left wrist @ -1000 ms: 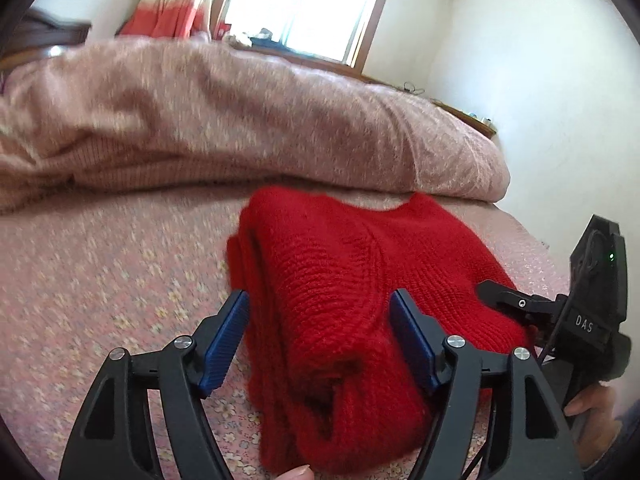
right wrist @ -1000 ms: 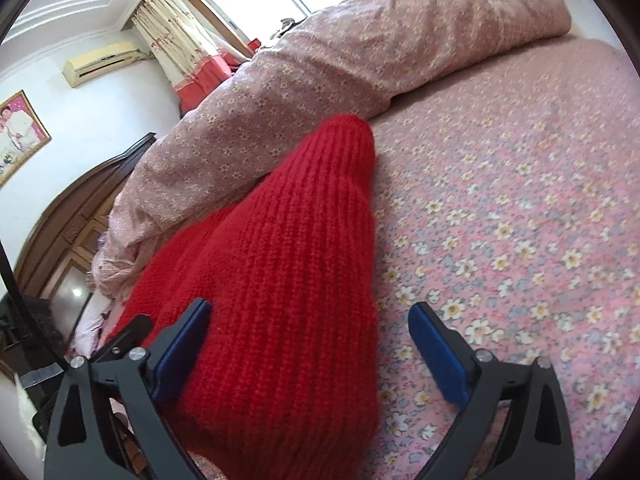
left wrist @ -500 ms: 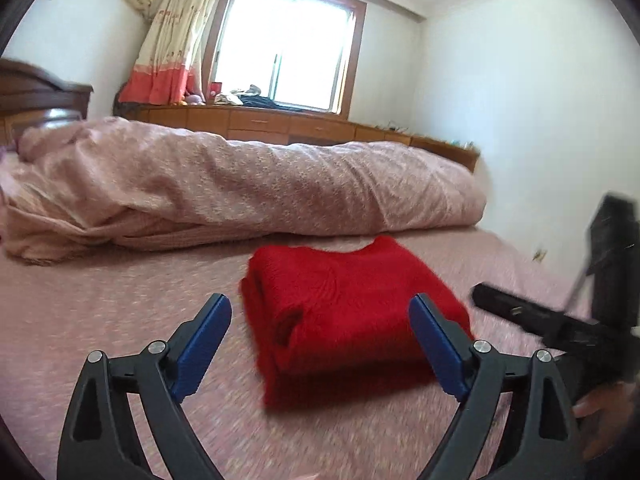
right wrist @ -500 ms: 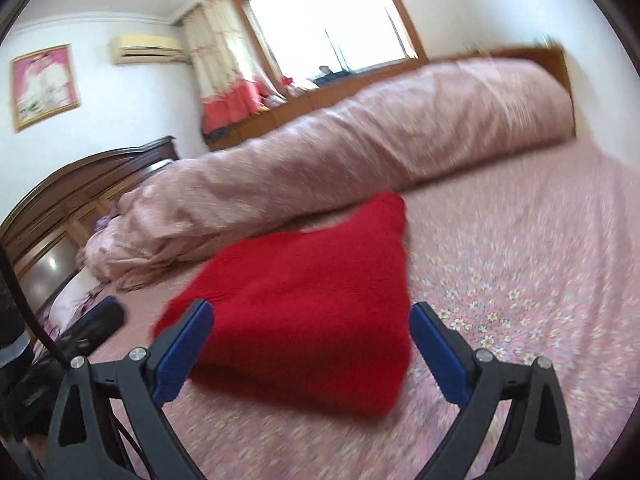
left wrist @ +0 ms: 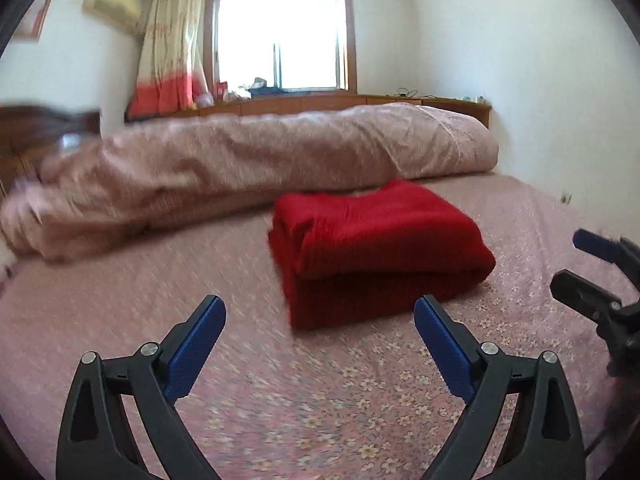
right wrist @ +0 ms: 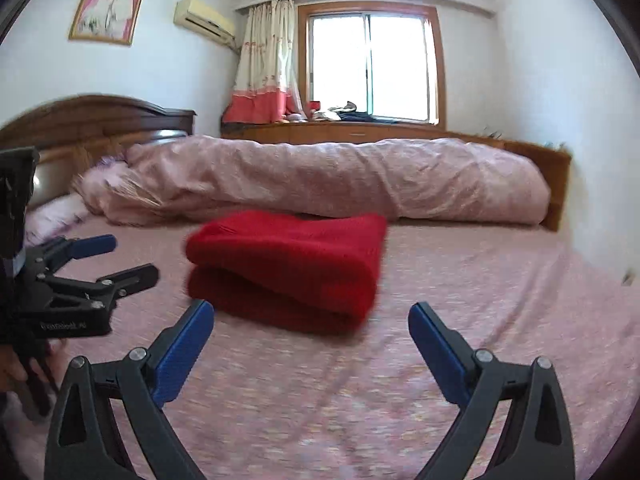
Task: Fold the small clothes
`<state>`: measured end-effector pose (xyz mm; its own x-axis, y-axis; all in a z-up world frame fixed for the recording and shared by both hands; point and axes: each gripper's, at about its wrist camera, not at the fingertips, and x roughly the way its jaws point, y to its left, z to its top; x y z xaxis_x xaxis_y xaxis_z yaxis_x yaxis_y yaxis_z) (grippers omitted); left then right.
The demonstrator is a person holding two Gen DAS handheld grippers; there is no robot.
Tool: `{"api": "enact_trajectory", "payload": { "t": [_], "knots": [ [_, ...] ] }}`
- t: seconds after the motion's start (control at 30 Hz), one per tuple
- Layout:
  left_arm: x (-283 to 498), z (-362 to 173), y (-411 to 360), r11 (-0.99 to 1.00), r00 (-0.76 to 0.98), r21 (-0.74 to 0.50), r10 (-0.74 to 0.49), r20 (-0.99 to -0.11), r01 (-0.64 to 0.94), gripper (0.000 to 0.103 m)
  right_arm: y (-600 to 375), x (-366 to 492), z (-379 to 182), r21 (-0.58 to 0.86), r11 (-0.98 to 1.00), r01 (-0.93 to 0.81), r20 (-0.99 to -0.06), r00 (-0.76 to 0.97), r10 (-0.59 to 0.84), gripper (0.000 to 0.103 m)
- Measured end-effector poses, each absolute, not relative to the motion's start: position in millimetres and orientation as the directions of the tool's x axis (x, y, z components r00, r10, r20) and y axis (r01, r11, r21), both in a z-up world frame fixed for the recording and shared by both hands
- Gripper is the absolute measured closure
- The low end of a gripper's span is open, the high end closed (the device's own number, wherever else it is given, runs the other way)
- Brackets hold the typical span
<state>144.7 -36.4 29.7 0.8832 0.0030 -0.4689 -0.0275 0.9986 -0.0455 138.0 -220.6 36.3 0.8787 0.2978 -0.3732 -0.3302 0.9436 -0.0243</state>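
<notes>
I have the red sweater (left wrist: 380, 248) lying folded in a thick stack on the flowered bedsheet (left wrist: 300, 400), just in front of the rolled pink quilt (left wrist: 260, 156). My left gripper (left wrist: 320, 336) sits short of it, jaws opening wide with only sheet between them. My right gripper (right wrist: 310, 338) also stands spread and empty, apart from the sweater. Both views are smeared, so I cannot judge how neat the fold's edges are.

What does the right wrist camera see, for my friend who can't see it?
A folded red sweater lies on a pink flowered bed. The right gripper hangs open and empty in front of it, with the left gripper at the left edge, its jaws opening, nothing between them.
</notes>
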Motion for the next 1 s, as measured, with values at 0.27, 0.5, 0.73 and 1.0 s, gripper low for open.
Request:
{"api": "enact_trajectory", "payload": {
  "t": [0.27,0.5,0.73,1.0],
  "knots": [
    [146.4,13.0,-25.5,0.992,0.881,-0.124,-0.037,-0.472,-0.025,0.011,-229.9,141.2,21.3,-0.013,0.963,-0.268,-0.390,0.889,0.242,0.000],
    [144.0,14.8,-44.4,0.999,0.885,-0.038,-0.024,-0.465,0.007,0.006,-235.6,146.6,19.1,0.025,0.964,-0.265,-0.404,0.879,0.253,0.000],
    [143.9,15.0,-45.4,1.000,0.889,-0.029,-0.023,-0.458,0.010,0.005,-230.0,151.0,17.4,0.009,0.963,-0.268,-0.415,0.876,0.248,0.000],
    [143.4,14.3,-43.6,0.999,0.889,-0.034,-0.023,-0.458,0.008,0.005,-228.7,154.8,16.6,0.010,0.964,-0.267,-0.424,0.871,0.246,0.000]
  ]
}}
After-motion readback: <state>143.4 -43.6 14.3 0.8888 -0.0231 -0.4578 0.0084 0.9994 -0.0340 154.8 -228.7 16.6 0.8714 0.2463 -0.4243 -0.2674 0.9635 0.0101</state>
